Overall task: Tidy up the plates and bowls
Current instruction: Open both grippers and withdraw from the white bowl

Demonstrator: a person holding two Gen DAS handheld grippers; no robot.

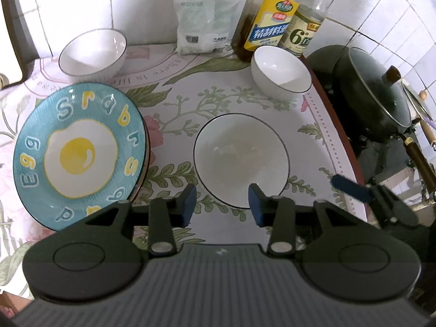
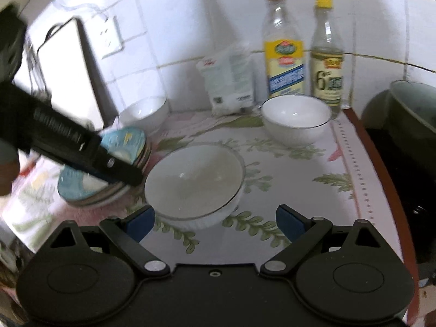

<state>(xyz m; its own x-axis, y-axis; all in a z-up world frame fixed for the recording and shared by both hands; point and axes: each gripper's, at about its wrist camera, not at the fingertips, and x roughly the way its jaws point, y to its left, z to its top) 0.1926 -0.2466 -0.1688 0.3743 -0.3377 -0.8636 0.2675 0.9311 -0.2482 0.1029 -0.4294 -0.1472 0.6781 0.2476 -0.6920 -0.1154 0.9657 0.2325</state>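
The left gripper [image 1: 222,204] sits low in the middle of the left wrist view. Its jaws are partly spread and nothing is between them. Its blue pads [image 1: 189,204] hang above the near rim of a wide white bowl [image 1: 241,160] with a thin dark rim. That bowl stands in the middle of the flowery tablecloth [image 1: 321,141].

The right gripper [image 2: 215,223] is low in the right wrist view. Its jaws are spread wide and hold nothing. The wide white bowl [image 2: 194,179] is just past them, a bit to the left.

On the left is a blue plate [image 1: 79,152] with a fried egg picture and letters on it. It lies on top of a stack of plates [image 2: 109,193].

A small white bowl [image 1: 94,53] stands in the upper left of the left wrist view. Another small white bowl [image 1: 280,75] stands to the upper right, just in front of two bottles [image 1: 272,24]. A white bag [image 1: 196,21] leans on the tiled wall. A dark pot [image 1: 373,92] with a lid is at the right edge.
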